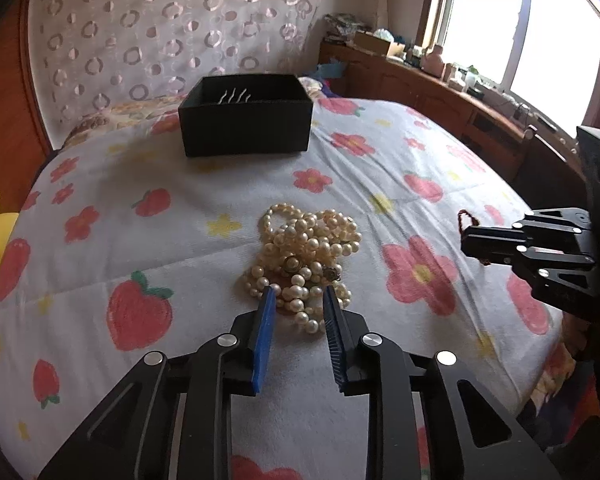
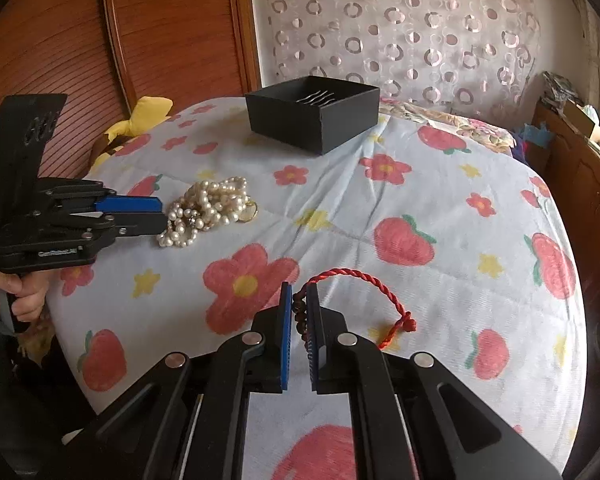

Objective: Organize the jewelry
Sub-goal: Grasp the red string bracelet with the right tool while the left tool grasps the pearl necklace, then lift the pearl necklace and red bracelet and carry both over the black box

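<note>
Pearl necklaces (image 1: pixel 304 260) lie heaped on the bed (image 1: pixel 180 208) between the released left tongs (image 1: pixel 299 294) — right tongs (image 2: pixel 299 294) clenched on a red cord bracelet (image 2: pixel 364 280), likely bound for the far black box (image 1: pixel 246 120).

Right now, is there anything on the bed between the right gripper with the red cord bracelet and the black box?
Nothing visible blocks it. The right gripper is shut on the red braided cord bracelet, and only bare floral bedspread lies before the open black rectangular box. The heap of cream pearl necklaces lies off to the left, by the left gripper.
</note>
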